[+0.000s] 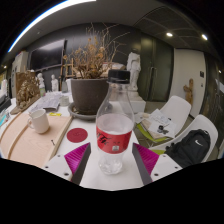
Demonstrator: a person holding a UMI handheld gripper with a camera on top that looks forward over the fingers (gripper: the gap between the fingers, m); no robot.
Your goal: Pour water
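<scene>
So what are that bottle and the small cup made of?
The bottle, standing between the gripper's fingers, looks like clear glossy plastic: you see through it, with a red label and dark cap. The cup looks matte white, perhaps paper or ceramic; hard to tell.

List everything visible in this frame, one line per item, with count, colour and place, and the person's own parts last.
Clear plastic water bottle with red label and dark cap: one, upright between the tool's fingers.
Round red coaster: one, on the table left of the bottle.
White cup: one, on the light wooden board further left.
Light wooden board: one, at the table's left.
Dark plant pot with dry brown branches: one, behind the bottle.
White table: one, under everything.
White chairs: two, right of the table.
Black bag: one, on the nearer chair.
Tool: one, magenta pads either side of the bottle; contact unclear.
</scene>
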